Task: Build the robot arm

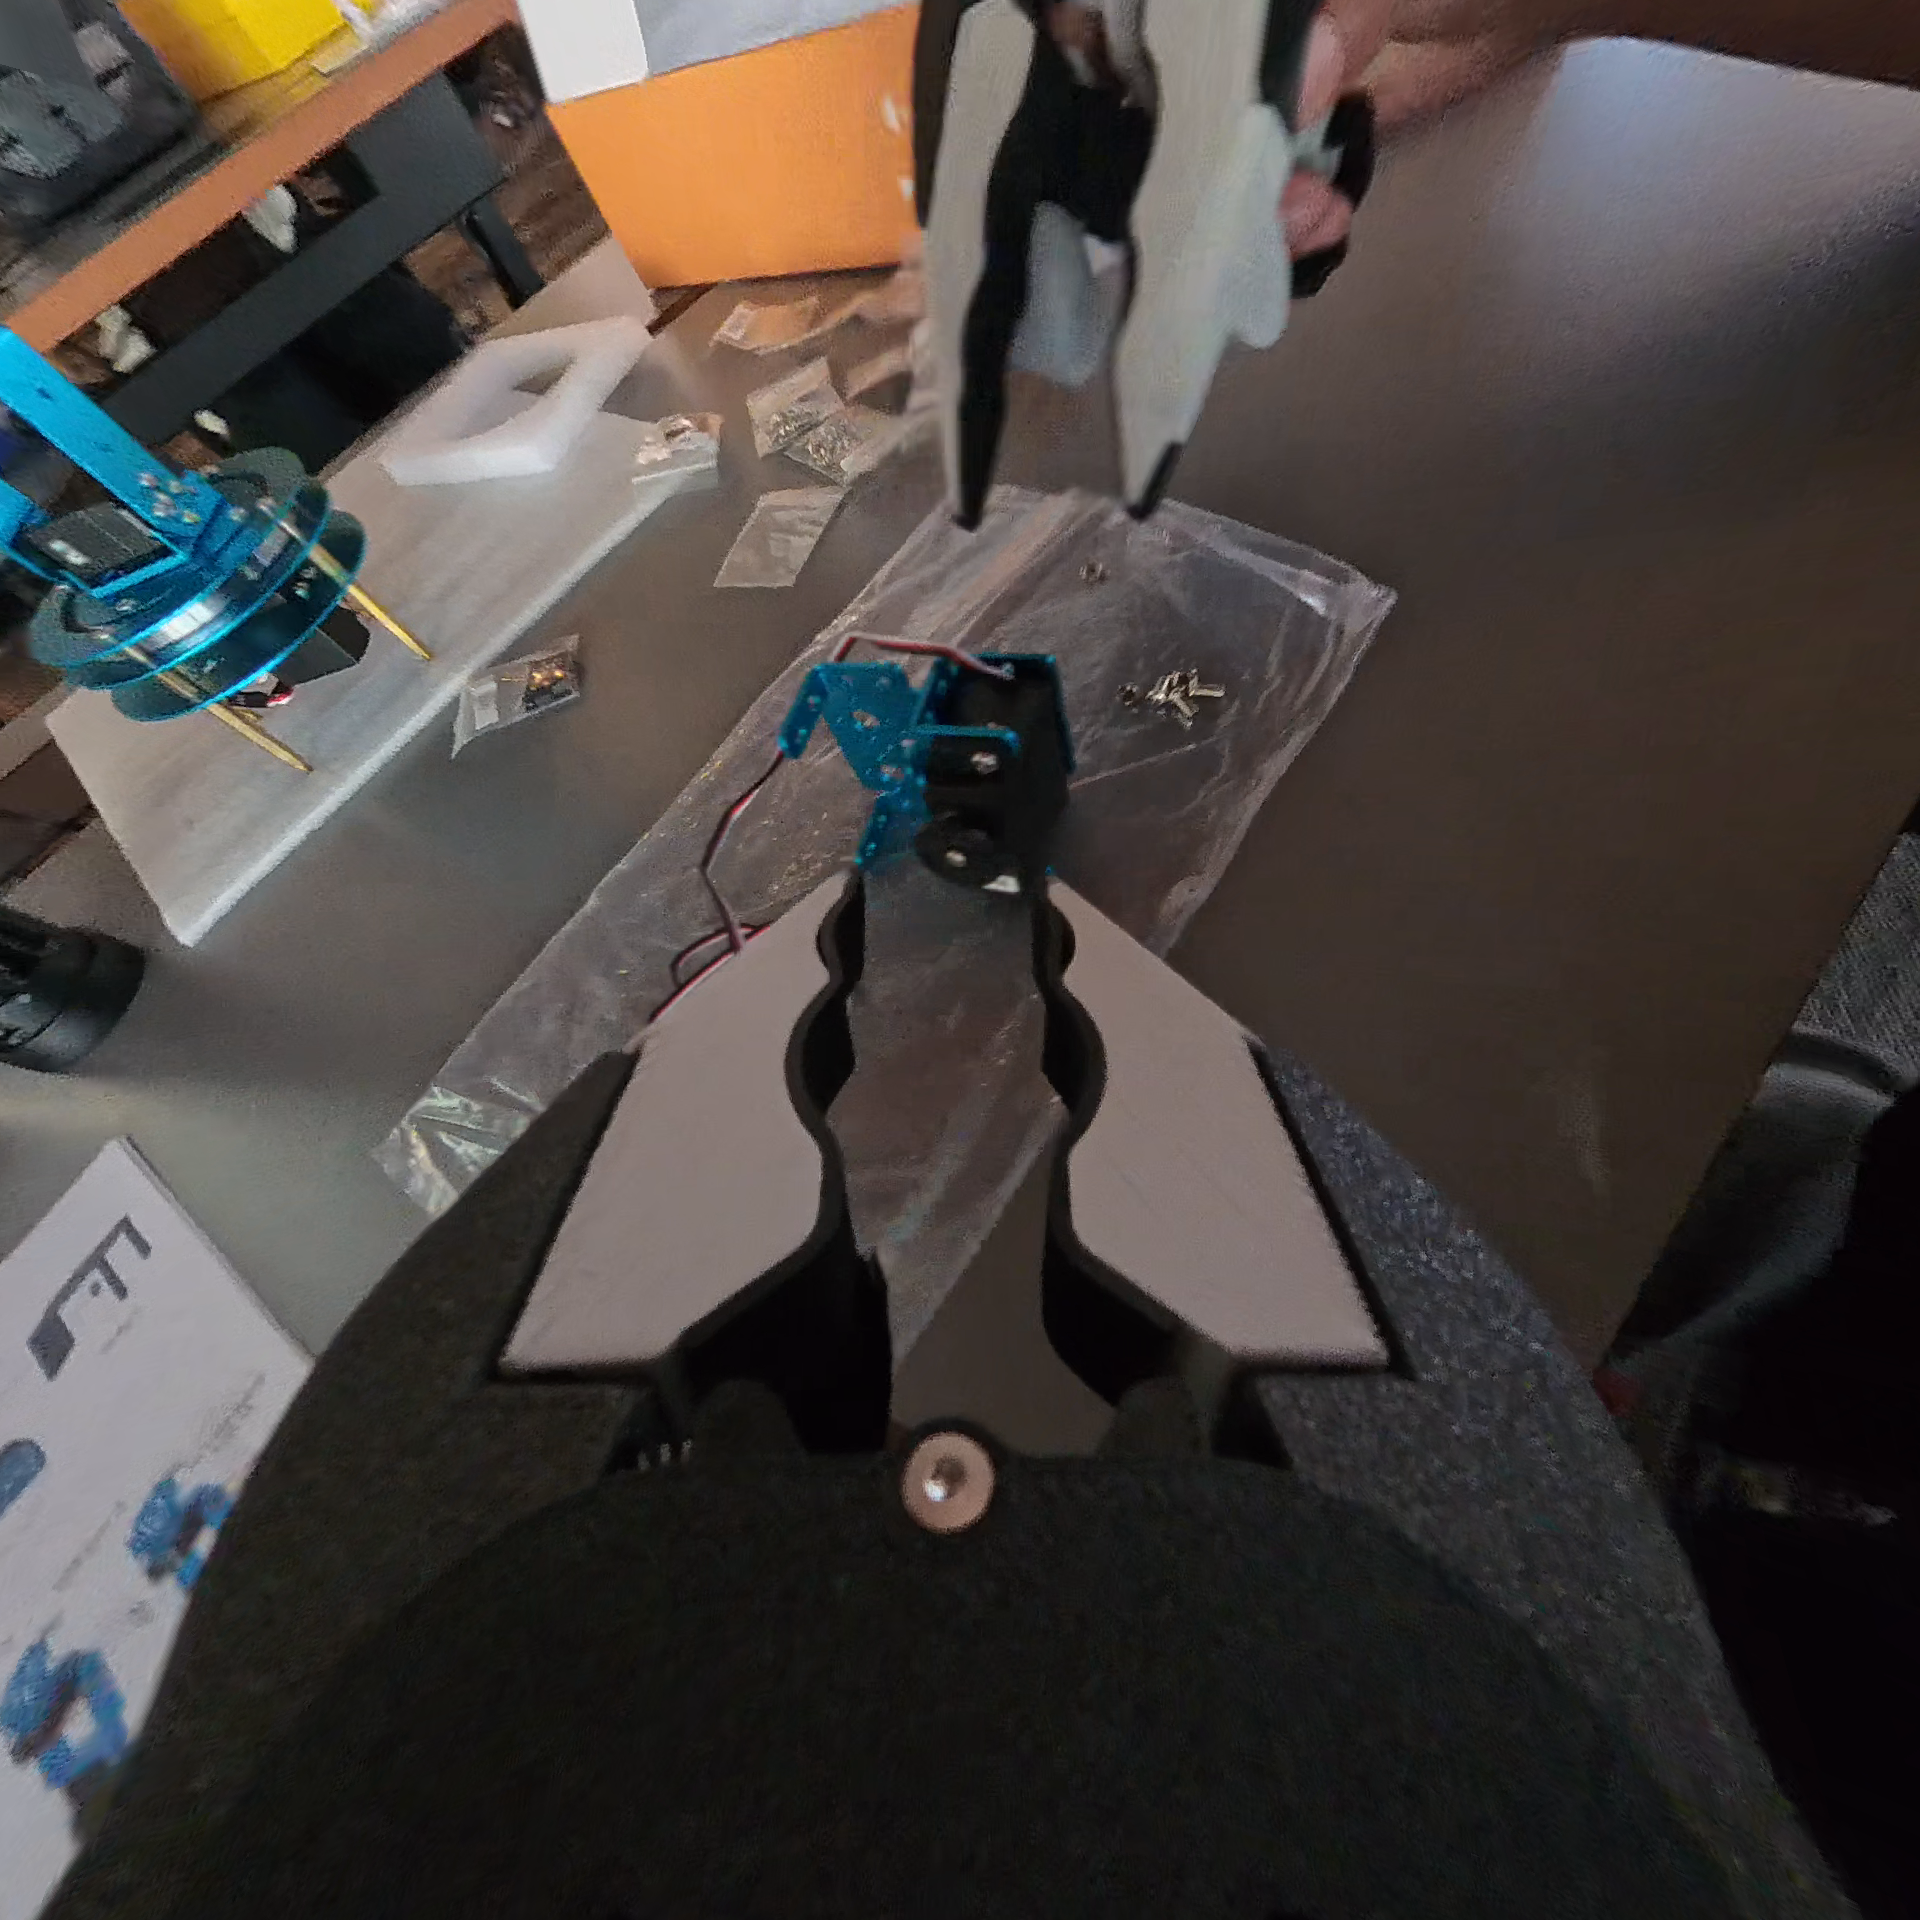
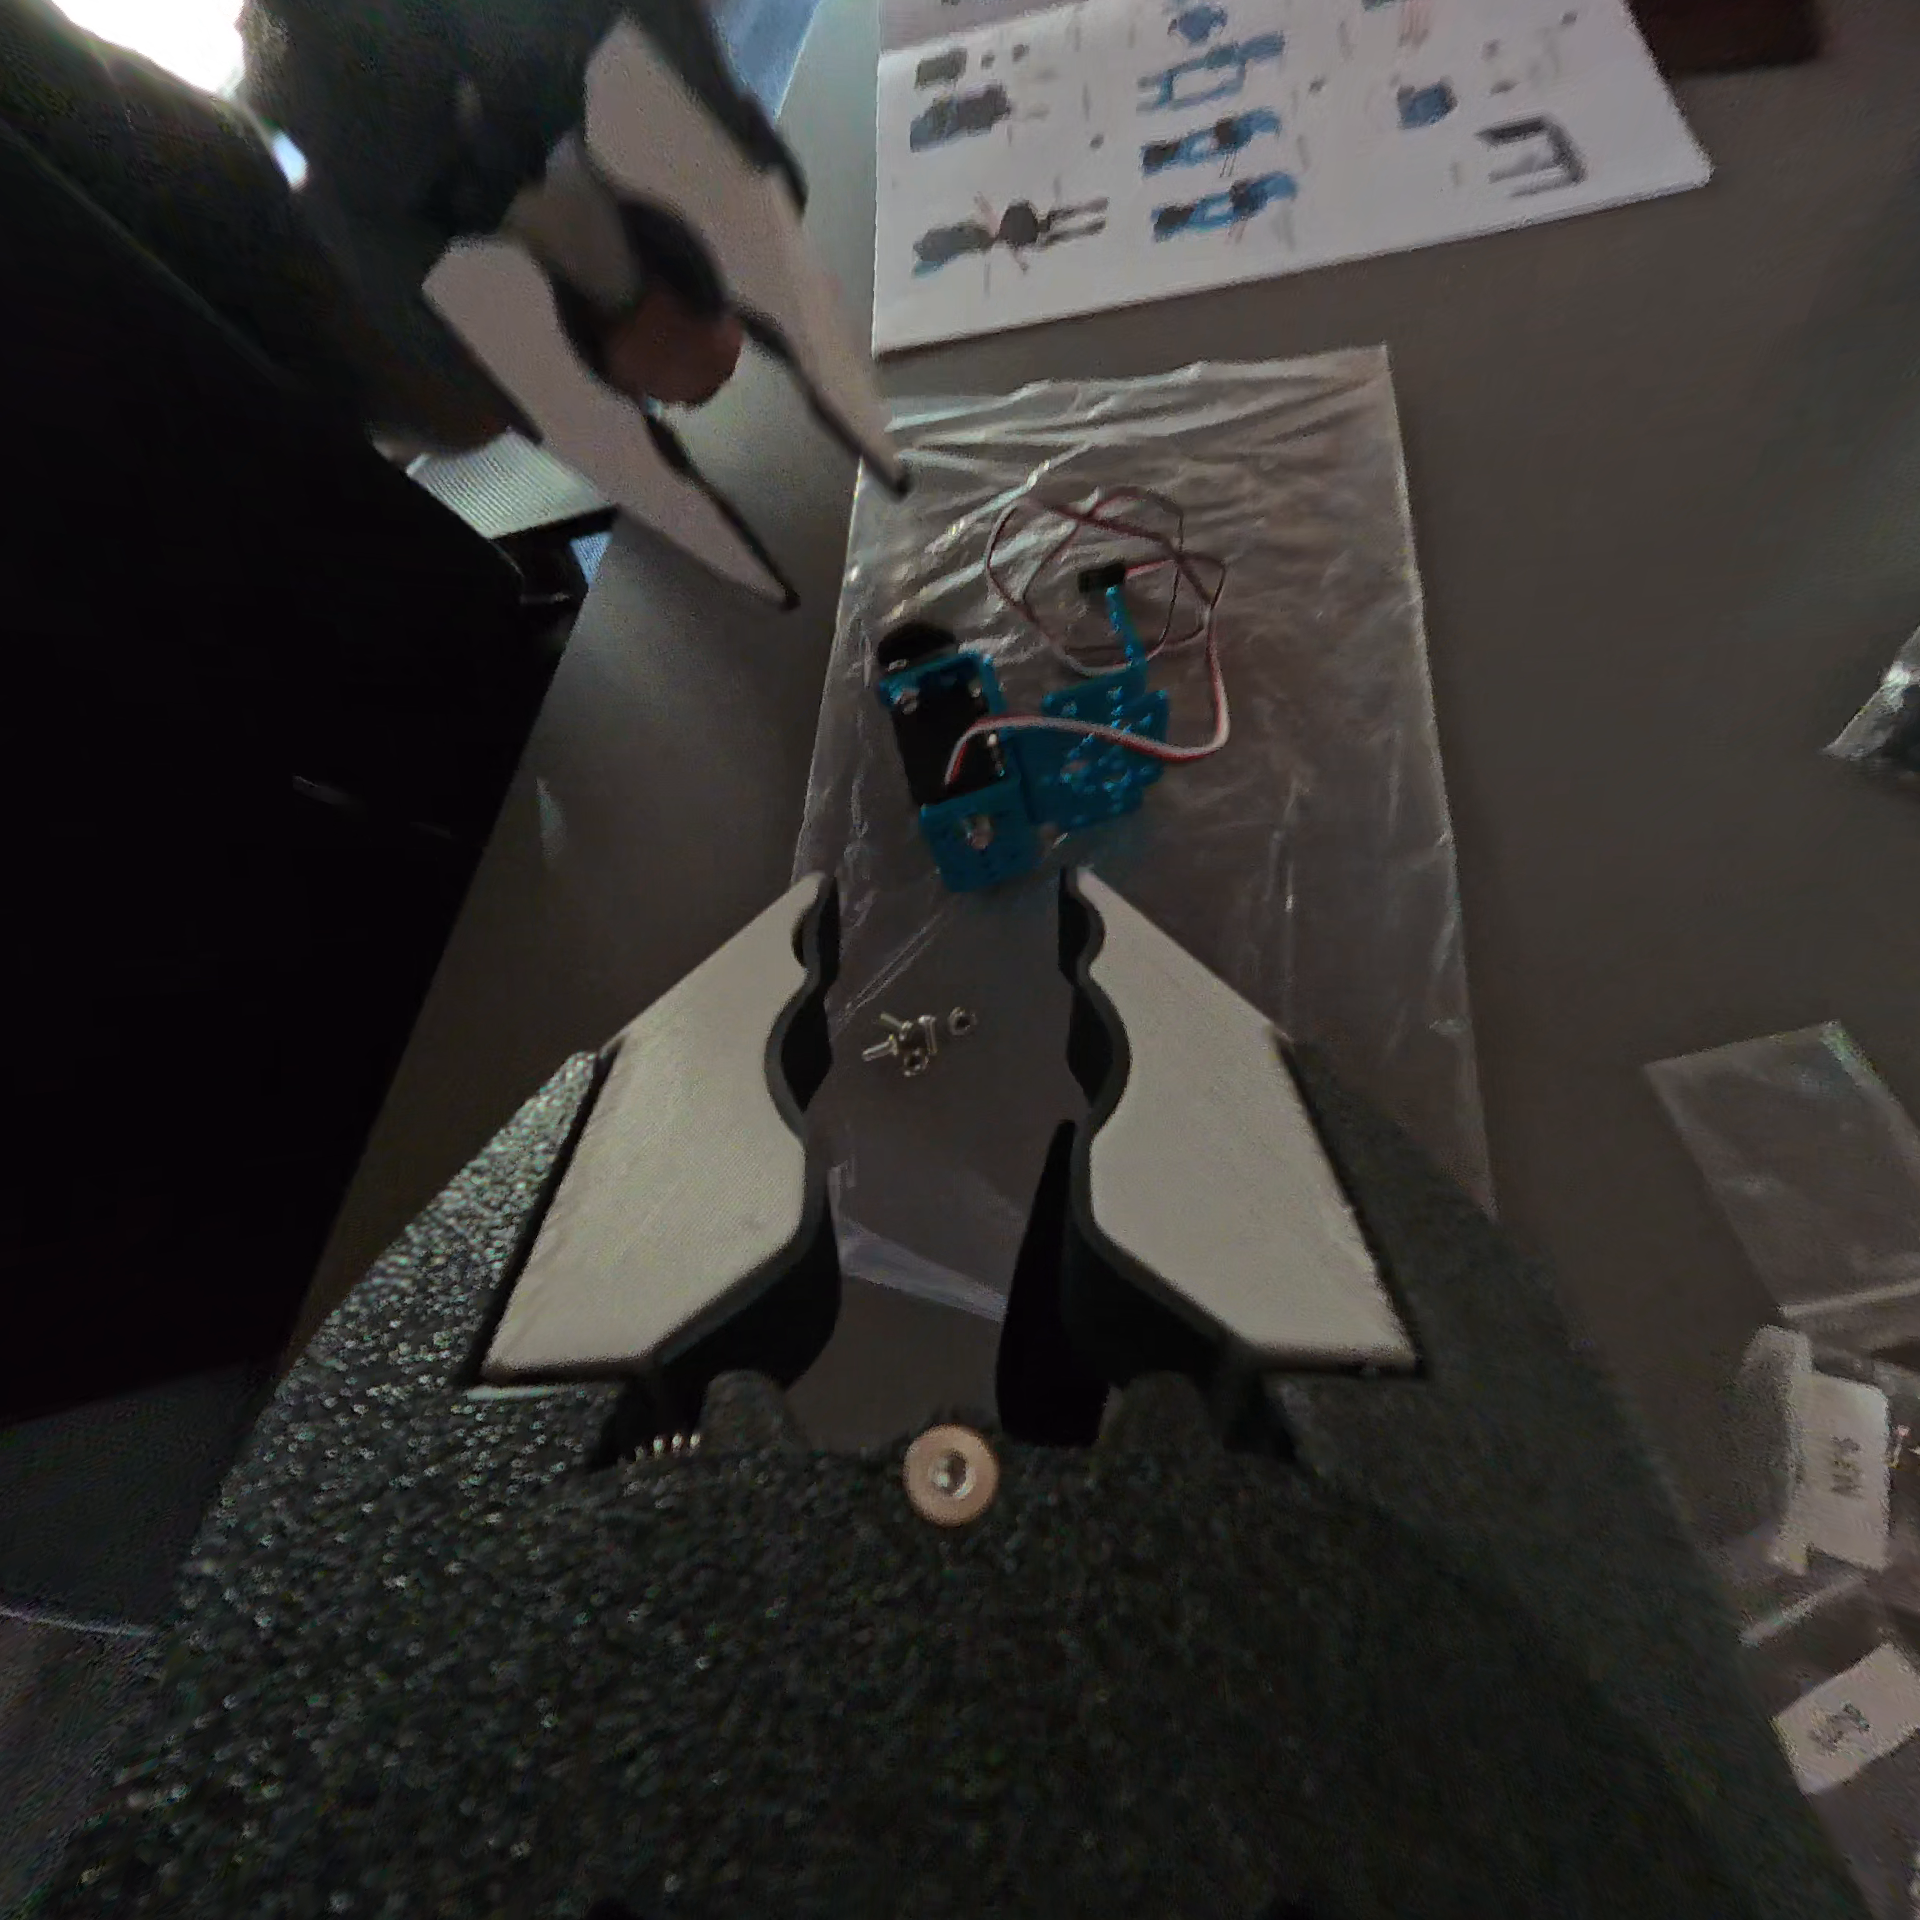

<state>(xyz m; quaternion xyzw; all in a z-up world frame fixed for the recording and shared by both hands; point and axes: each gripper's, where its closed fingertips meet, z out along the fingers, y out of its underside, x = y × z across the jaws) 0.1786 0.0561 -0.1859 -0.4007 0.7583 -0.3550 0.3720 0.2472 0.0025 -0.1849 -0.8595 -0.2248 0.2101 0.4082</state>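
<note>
A small assembly of blue metal brackets and a black servo with a red, white and black wire lies on a clear plastic bag on the grey table. My left gripper is open and empty, its tips just short of the assembly's near end. My right gripper is open and empty, hovering on the other side of the assembly. A few loose silver screws lie on the bag between its fingers. Each gripper shows in the other's view: the right and the left.
A blue round robot base stands on a white board at the left. A white foam frame, small hardware bags and an orange box lie behind. An instruction sheet lies beyond the bag. More bags lie at the right. The left gripper's tips are roughly 10 cm from the right gripper's. From the right gripper's tips to the blue round robot base is close to 30 cm.
</note>
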